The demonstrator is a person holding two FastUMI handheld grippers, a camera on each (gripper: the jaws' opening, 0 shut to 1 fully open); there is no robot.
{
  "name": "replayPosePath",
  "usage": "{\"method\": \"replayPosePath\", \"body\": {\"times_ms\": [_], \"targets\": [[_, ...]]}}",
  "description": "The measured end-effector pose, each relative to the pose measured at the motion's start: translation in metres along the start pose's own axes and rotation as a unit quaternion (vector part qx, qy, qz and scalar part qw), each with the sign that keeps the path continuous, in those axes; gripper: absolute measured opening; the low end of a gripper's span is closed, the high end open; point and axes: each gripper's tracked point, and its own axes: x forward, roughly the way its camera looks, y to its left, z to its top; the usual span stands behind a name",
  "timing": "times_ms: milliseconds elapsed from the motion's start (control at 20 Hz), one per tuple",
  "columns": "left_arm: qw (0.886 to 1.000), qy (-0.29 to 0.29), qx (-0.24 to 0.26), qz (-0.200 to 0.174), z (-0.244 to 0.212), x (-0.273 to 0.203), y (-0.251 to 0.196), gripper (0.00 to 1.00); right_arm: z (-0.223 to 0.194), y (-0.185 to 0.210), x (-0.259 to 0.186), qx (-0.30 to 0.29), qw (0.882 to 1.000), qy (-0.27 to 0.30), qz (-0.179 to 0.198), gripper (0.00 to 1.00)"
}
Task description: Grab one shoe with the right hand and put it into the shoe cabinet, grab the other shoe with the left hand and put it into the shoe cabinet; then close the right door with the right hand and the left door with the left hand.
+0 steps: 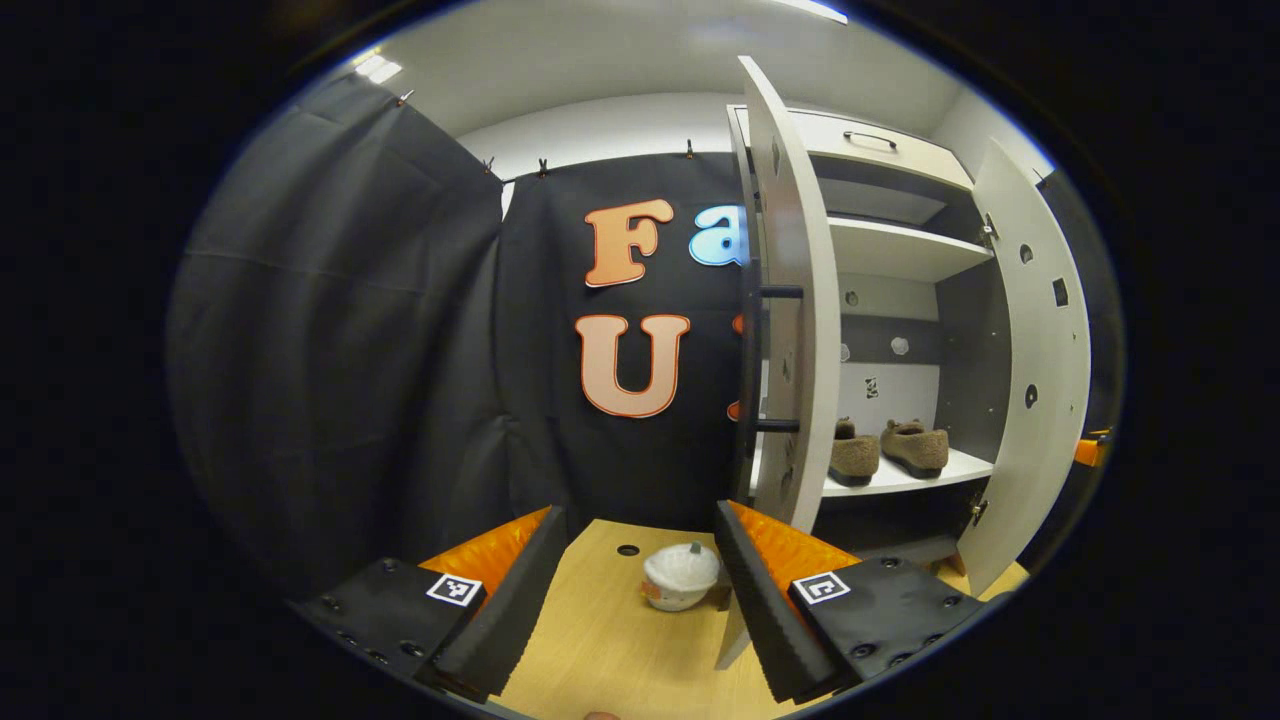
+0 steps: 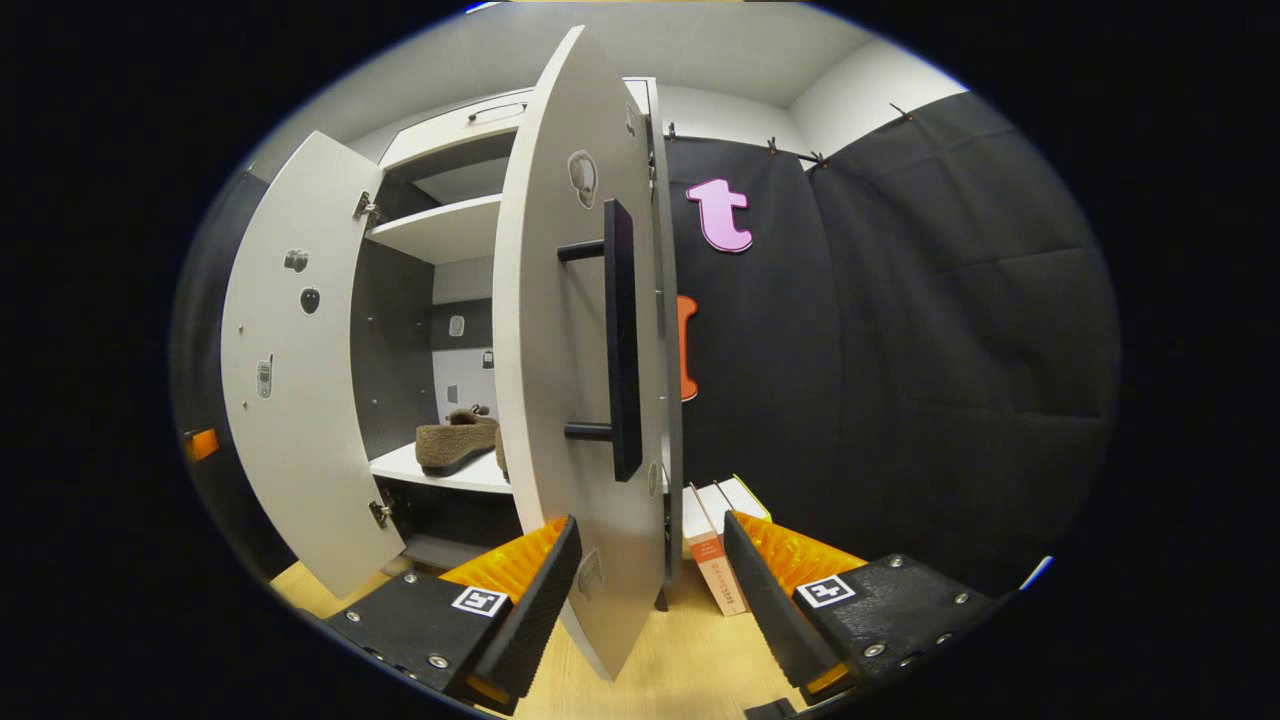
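Since both shoes [image 1: 888, 450] sit side by side on the low shelf [image 1: 900, 478] inside the shoe cabinet [image 1: 900, 260], the putting-away part looks done. What is left is shutting the doors.

Both doors stand open. The right door [image 2: 575, 330] is just in front of the right gripper [image 2: 650, 590], whose fingers are spread wide with the door's bottom edge between them, holding nothing. Its long dark handle [image 2: 622, 340] faces that gripper.

The left gripper [image 1: 640, 590] is also spread wide and empty, near the left door [image 1: 800, 300].

A small white lidded pot [image 1: 680, 576] sits on the wooden floor by the left door. Some boxes [image 2: 715, 545] stand by the wall beside the right door. Neither seems to block the doors.
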Motion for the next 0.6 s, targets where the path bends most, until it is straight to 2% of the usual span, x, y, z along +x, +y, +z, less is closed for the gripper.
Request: {"method": "replayPosePath", "body": {"times_ms": [100, 300, 550, 600], "targets": [[1.0, 0.001, 0.004, -0.003, -0.003, 0.005, 0.01, 0.99, -0.001, 0.014, 0.003, 0.0, 1.0, -0.002, -0.002, 0.89], [1.0, 0.007, -0.007, -0.022, -0.005, 0.018, 0.02, 0.99, -0.004, 0.047, 0.012, -0.003, 1.0, -0.001, 0.009, 0.89], [0.998, 0.016, -0.015, -0.051, -0.016, 0.037, 0.016, 0.97, 0.002, 0.067, 0.022, 0.007, 1.0, -0.009, 0.004, 0.92], [0.998, 0.015, -0.015, -0.053, -0.018, 0.039, 0.016, 0.97, 0.001, 0.064, 0.021, 0.006, 1.0, -0.009, 0.0, 0.85]]}}
